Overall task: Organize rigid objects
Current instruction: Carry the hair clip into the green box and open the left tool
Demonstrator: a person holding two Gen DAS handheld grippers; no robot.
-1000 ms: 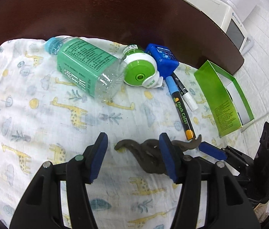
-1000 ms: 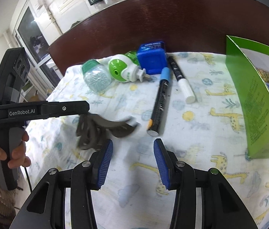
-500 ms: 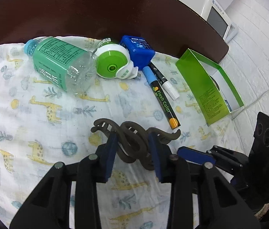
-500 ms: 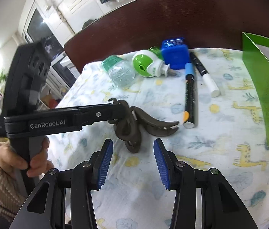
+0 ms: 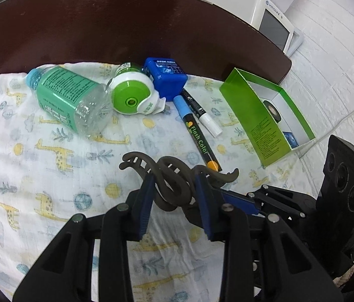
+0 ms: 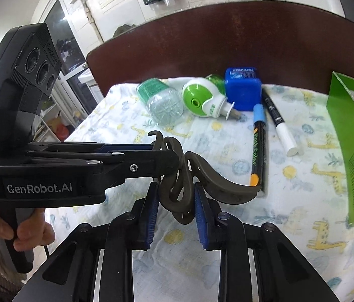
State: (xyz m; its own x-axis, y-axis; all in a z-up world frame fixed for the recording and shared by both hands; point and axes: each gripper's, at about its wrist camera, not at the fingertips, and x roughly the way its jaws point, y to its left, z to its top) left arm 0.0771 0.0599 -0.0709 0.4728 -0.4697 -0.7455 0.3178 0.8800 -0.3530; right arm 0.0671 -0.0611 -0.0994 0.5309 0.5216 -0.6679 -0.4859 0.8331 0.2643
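Left wrist view: left tongs [image 5: 174,188] nearly closed, blue pads pressing both sides of brown hair claw [image 5: 174,176], lifted just above giraffe-print cloth [image 5: 51,176] on counter. Its jaws closed in earlier and now hold steady. Green box [image 5: 260,125] at right edge.

Right wrist view: right tongs [image 6: 175,198] have just narrowed, pads clamping the claw's lower loop; left tongs grip it from the left. 2 markers [image 6: 260,146] beyond.

Giraffe-print cloth [image 5: 51,166] covers a dark, perhaps wooden, table [image 5: 126,30].
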